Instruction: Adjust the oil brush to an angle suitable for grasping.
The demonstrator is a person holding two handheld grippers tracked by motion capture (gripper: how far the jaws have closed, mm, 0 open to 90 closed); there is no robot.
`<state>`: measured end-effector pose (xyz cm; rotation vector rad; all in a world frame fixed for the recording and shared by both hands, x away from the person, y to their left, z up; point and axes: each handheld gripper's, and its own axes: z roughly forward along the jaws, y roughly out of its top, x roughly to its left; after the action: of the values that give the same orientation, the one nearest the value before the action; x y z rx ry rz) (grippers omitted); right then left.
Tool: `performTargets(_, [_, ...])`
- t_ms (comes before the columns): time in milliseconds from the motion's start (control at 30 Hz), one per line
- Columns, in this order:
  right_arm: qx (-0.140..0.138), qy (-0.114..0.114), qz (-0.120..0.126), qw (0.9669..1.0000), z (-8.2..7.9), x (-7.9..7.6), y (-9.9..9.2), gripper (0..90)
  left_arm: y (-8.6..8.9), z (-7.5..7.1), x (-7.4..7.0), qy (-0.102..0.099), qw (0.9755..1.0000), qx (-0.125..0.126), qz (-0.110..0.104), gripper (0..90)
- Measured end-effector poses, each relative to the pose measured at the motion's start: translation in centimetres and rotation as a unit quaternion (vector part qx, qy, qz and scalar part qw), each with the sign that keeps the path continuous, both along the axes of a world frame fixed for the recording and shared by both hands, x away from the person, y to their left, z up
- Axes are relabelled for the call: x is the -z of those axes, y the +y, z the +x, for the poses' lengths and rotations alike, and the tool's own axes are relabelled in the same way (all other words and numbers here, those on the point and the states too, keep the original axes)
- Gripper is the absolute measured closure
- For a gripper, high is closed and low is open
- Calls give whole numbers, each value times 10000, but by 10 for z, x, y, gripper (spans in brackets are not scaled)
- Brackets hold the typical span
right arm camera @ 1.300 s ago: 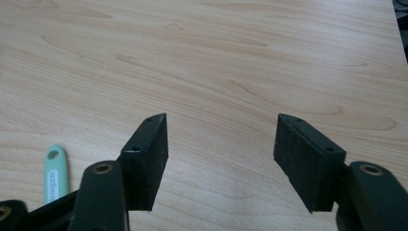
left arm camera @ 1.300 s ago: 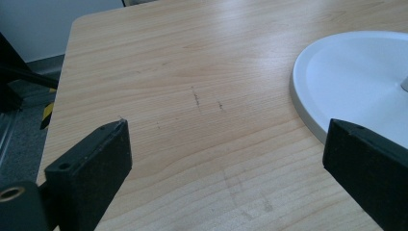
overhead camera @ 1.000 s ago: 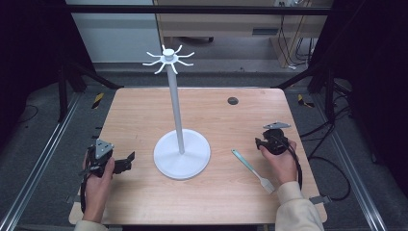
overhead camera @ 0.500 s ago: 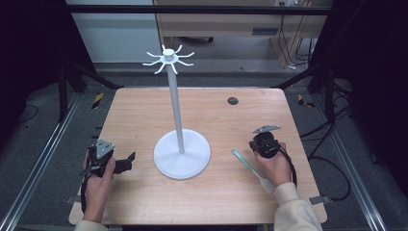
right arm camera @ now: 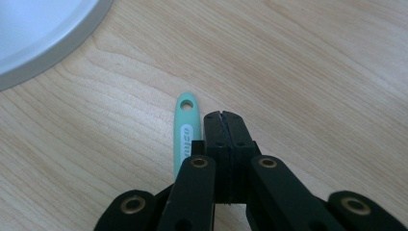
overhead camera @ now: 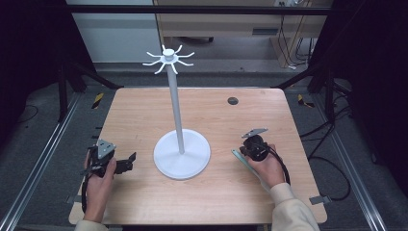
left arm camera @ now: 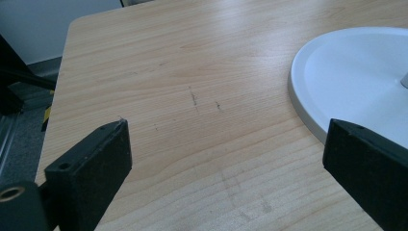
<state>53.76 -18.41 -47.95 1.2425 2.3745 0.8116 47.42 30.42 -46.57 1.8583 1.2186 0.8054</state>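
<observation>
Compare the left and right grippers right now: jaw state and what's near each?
The left gripper has its jaws wide apart over bare table; the right gripper has its jaws shut together, nothing between them. The left sits beside the white stand base; the right lies alongside the mint-green handle. Both are hand-held, low over the wood.

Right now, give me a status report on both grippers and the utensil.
Left gripper open, idle. Right gripper shut, empty, beside mint handle lying flat. White stand close by.

Black jaws with brass-ringed screw holes are seen on the right gripper [right arm camera: 223, 120]; a cream sleeve [overhead camera: 293, 211] is worn behind it.
</observation>
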Motion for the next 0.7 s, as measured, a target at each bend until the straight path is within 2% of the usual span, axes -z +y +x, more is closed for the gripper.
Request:
performTargets(500, [-57, 182, 14, 9998, 1, 5, 2, 900, 0, 0, 0, 14, 10000, 8, 9, 27])
performTargets(700, [-260, 276, 56, 9993, -1, 5, 4, 900, -1, 0, 1, 30, 10000, 25, 9, 27])
